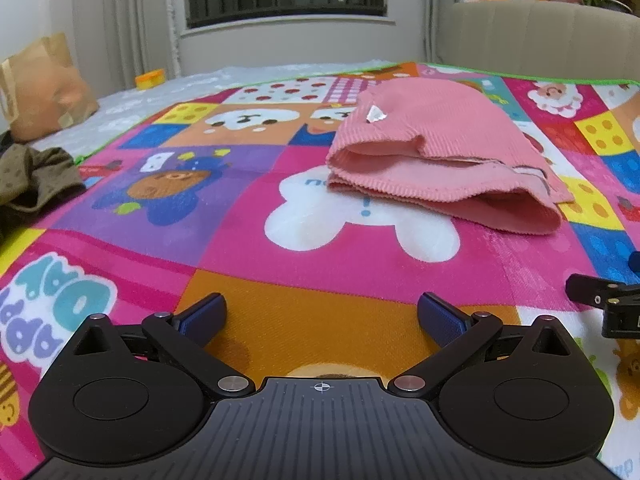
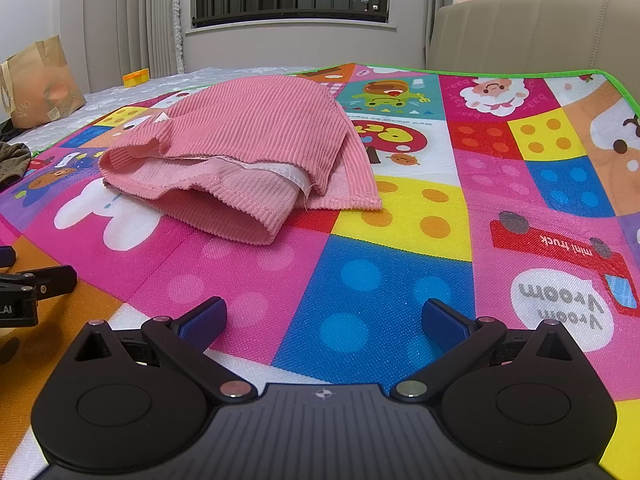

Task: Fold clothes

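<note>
the pink ribbed knit garment (image 1: 440,152) lies already doubled over on the bright cartoon-patterned play mat (image 1: 280,272), its layered open edges facing the cameras and its rounded back toward the window. in the left wrist view it sits in the upper right of the frame, ahead of and to the right of the left gripper (image 1: 322,316); in the right wrist view the same garment (image 2: 248,148) sits in the upper left, ahead of and to the left of the right gripper (image 2: 324,318). so the bundle lies between the two tools and beyond both, with its long axis running roughly across the frame (a little slanted, the right end nearer). both pairs of blue-padded fingers (image 2: 204,320) stand wide apart and hold nothing, hovering low over bare mat, well apart from the cloth. neither hand looks clearly nearer; each would have to travel forward and inward to reach an end of the bundle. a crumpled olive-green cloth (image 1: 36,176) waits at the left edge of the frame, and a brown paper bag (image 1: 40,84) stands in the upper left.
</note>
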